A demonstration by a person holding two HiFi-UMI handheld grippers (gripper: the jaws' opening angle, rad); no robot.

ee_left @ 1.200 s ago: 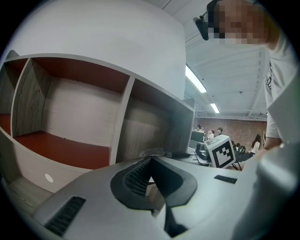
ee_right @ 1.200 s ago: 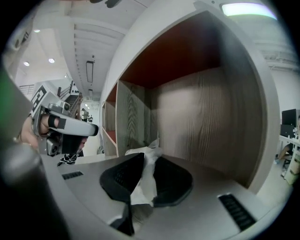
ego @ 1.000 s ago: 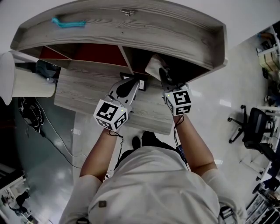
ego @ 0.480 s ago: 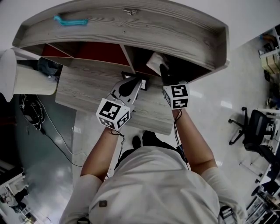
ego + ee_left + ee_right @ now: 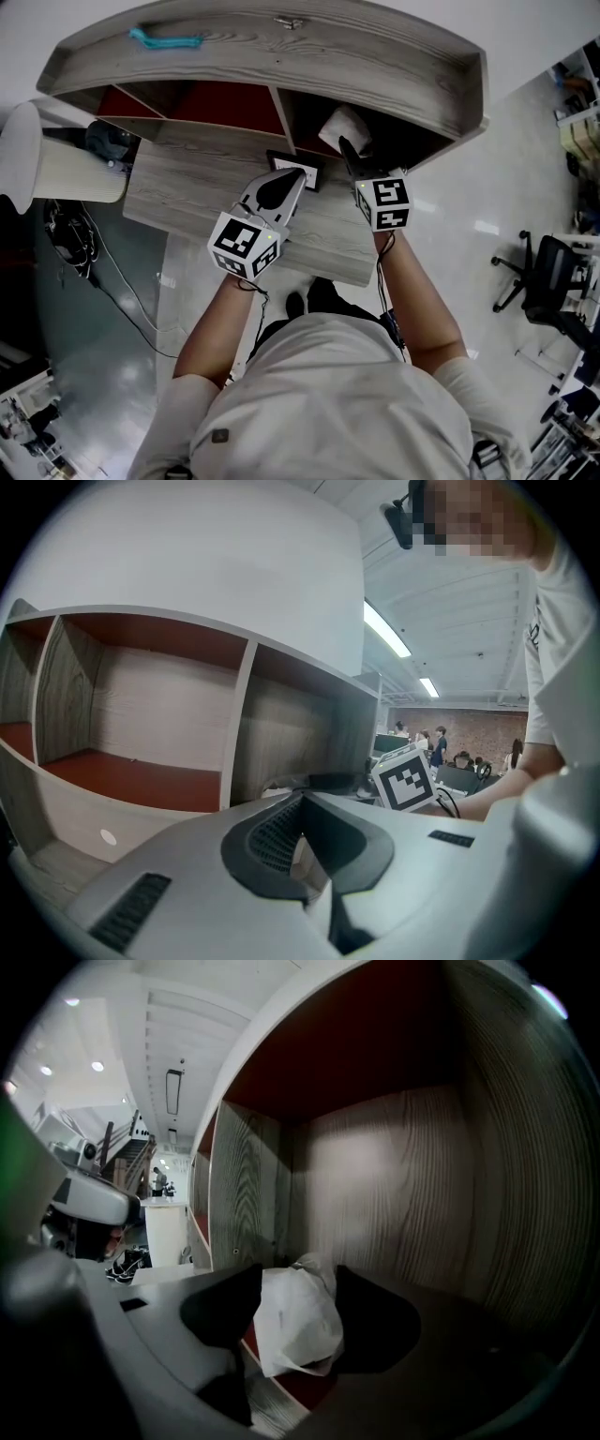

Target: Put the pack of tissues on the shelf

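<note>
The head view is bright and evenly lit from above. The glossy floor throws back white glare patches, and the wide lens bows the shelf into an arc. The compartment ahead of the right gripper's opening jaws lies in deep shadow.

The right gripper view is dim, with black corners. A pale wash lights the back wall beyond the jaws, and the pack of tissues between them is brightest.

In the left gripper view, ceiling lights glare above the jaws, and the left gripper's near body is soft.
</note>
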